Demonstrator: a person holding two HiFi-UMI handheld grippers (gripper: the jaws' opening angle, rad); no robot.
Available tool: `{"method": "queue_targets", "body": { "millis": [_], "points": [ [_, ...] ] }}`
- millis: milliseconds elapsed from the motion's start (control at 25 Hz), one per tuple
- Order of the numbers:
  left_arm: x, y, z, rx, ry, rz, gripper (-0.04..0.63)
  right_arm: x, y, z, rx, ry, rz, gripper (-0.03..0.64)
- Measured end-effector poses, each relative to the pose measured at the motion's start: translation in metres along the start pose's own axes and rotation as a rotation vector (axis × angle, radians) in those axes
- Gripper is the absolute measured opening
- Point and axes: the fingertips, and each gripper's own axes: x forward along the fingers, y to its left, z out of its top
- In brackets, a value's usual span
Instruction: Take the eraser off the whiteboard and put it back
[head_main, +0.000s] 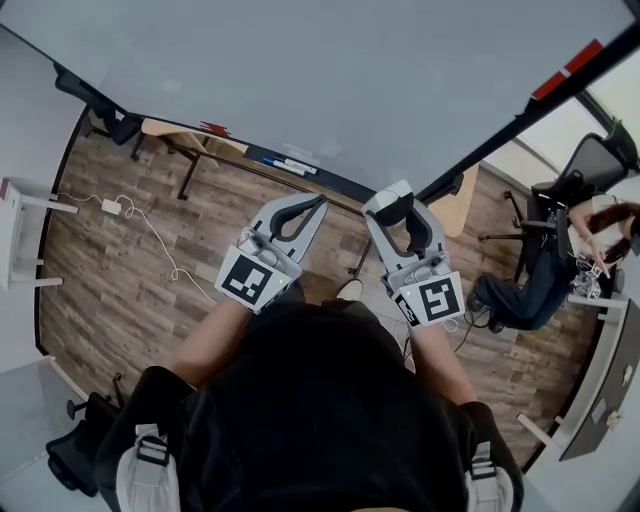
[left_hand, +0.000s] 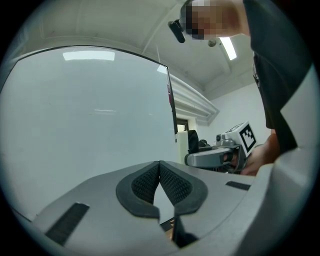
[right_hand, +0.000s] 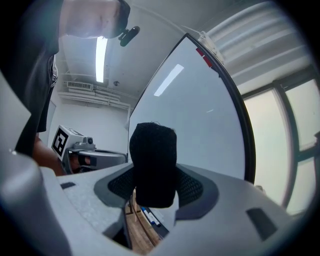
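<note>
A black felt eraser stands upright between the jaws of my right gripper, which is shut on it just in front of the whiteboard. From the head view the right gripper points at the board above its marker tray. My left gripper is beside it, its pads touching at the tips with nothing between them. Each gripper shows in the other's view: the left gripper and the right gripper. The board looks blank.
Several markers lie on the tray below the board. A person sits in an office chair at a desk on the right. A power strip with its cable lies on the wooden floor at left, near a white shelf.
</note>
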Motion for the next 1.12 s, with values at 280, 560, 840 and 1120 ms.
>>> {"method": "queue_targets", "body": {
  "millis": [280, 560, 840, 1120],
  "points": [
    [-0.014, 0.024, -0.007, 0.012, -0.007, -0.029, -0.005, 0.013, 0.009, -0.01, -0.005, 0.028, -0.073, 0.222],
    [-0.011, 0.059, -0.012, 0.019, -0.02, -0.124, -0.005, 0.04, 0.011, -0.014, -0.023, 0.041, -0.202, 0.222],
    [-0.007, 0.081, -0.027, 0.023, -0.01, -0.232, -0.005, 0.056, 0.014, -0.023, -0.022, 0.054, -0.33, 0.222],
    [0.003, 0.096, -0.044, 0.016, -0.029, -0.309, -0.005, 0.059, 0.01, -0.046, 0.003, 0.081, -0.467, 0.222]
  ]
}}
